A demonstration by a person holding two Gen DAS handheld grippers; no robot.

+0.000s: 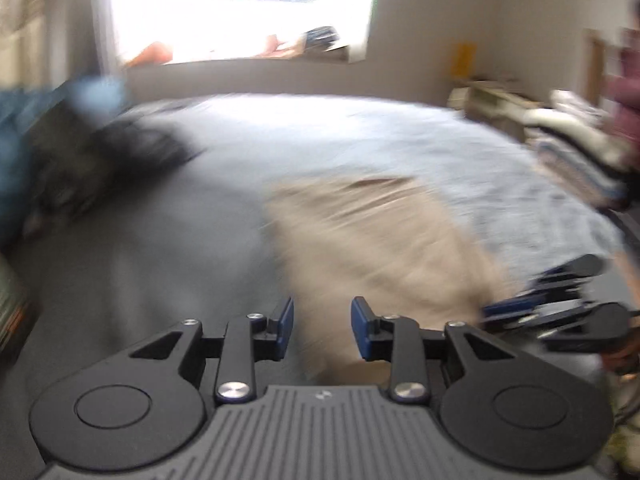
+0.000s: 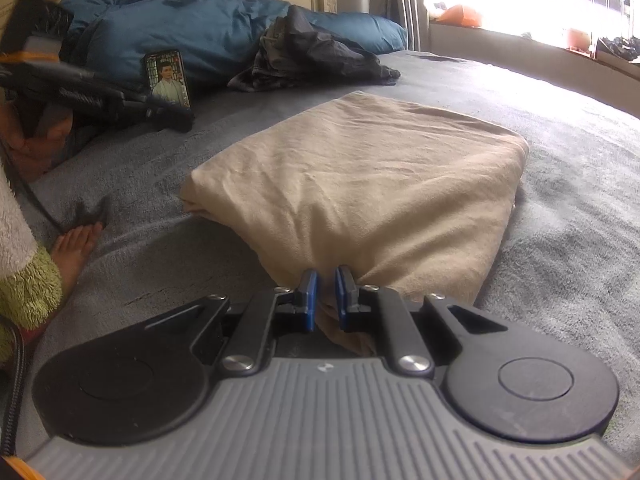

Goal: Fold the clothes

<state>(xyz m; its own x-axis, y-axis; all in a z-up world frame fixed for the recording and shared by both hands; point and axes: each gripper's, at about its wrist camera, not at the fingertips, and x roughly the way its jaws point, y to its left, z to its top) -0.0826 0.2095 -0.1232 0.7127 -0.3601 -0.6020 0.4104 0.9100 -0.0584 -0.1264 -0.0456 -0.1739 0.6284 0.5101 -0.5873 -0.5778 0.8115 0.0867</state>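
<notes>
A folded beige garment (image 2: 360, 184) lies flat on the grey bed cover (image 2: 560, 240). My right gripper (image 2: 326, 292) is shut on the garment's near corner, with beige cloth pinched between its blue pads. In the blurred left wrist view the same beige garment (image 1: 376, 232) lies ahead, and my left gripper (image 1: 322, 328) hovers over its near edge, jaws apart, nothing between them. The right gripper (image 1: 560, 304) shows at the garment's right corner. The left gripper (image 2: 100, 96) appears dark at the far left of the right wrist view.
A heap of dark clothes (image 2: 316, 56) and a blue duvet (image 2: 192, 20) lie by the headboard, with a phone (image 2: 168, 76) propped against the duvet. A bare foot (image 2: 76, 248) rests on the bed at left. A stack of folded clothes (image 1: 576, 148) sits at right, a window (image 1: 240, 8) beyond.
</notes>
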